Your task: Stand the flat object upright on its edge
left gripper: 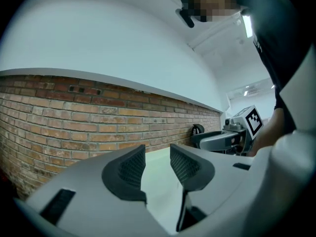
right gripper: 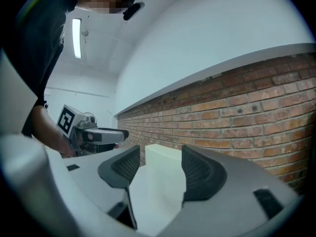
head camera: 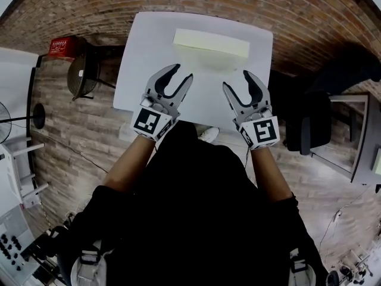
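Observation:
A pale cream slab (head camera: 211,42) rests near the far edge of the white table (head camera: 143,76); in the right gripper view the slab (right gripper: 158,152) rises as a block just beyond the jaws. My left gripper (head camera: 181,75) hovers over the table, short of the slab's left end, jaws apart with nothing between them. My right gripper (head camera: 237,81) hovers short of the slab's right end, also open and empty. The left gripper view shows its own jaws (left gripper: 157,156) over bare table, with the right gripper (left gripper: 217,141) off to the side. The right gripper (right gripper: 160,171) sees the left gripper (right gripper: 98,135) likewise.
A brick wall (left gripper: 74,117) runs behind the table. A black office chair (head camera: 309,127) stands to the right. To the left are a round dark stool (head camera: 83,73) and a red box (head camera: 61,45). A fan (head camera: 7,121) and white equipment sit at far left.

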